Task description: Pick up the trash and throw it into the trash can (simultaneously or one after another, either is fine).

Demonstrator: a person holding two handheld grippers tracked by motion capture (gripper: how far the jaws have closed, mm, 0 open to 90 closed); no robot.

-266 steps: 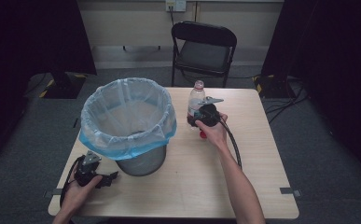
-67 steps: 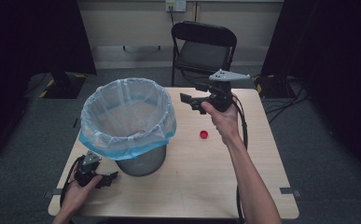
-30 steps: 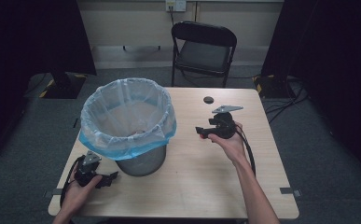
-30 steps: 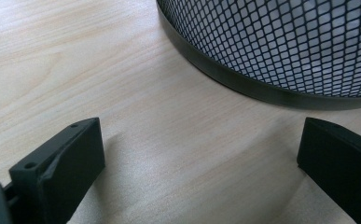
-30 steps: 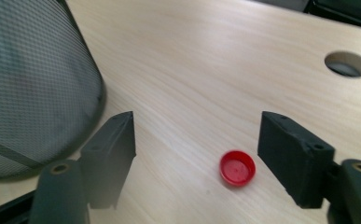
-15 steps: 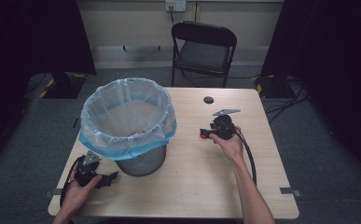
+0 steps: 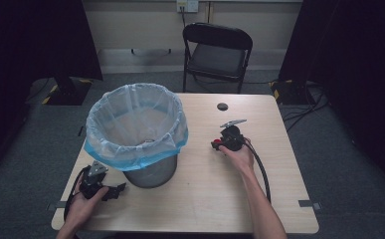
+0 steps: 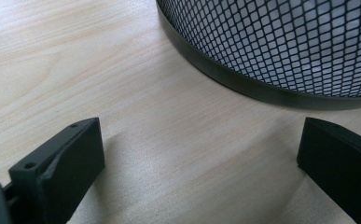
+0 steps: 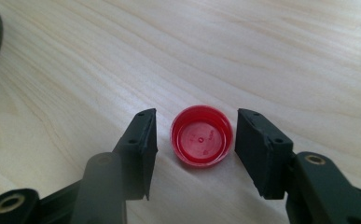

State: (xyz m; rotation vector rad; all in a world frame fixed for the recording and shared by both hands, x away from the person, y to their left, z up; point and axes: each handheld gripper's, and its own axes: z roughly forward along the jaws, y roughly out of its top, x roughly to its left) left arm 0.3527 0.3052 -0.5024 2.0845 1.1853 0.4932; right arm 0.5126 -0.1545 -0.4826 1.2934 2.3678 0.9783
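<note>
The right gripper (image 9: 196,135) sits low over the worktop (image 9: 262,56) with its two black jaws parted, one on each side of a red bottle cap (image 9: 201,135). The cap lies open side up on the wood, its inner face showing, and a narrow strip of bare wood shows between it and each jaw, so the gripper is released and brackets the cap without clasping it. In the high view the same gripper (image 7: 219,145) is held by the person's right hand (image 7: 238,155) near the middle of the worktop (image 7: 200,199), and the red cap (image 7: 216,145) peeks out at the gripper's tip, to the right of the bin and well apart from it.

The bin (image 7: 136,130) is a dark mesh wastebasket lined with a pale blue bag, standing upright on the left half of the worktop. A small dark round hole (image 7: 222,106) is set in the worktop near its far edge.

The left gripper (image 7: 112,190) rests on the worktop at the near left corner, held in the left hand (image 7: 83,204), just in front of the bin's base. In the left gripper view its jaws stand wide apart with bare wood between them, gripping nothing, and the mesh wall of the bin (image 8: 281,42) curves across the top of the view, close ahead of the gripper (image 8: 201,154).

A black folding chair (image 7: 216,47) stands beyond the far edge of the worktop.
</note>
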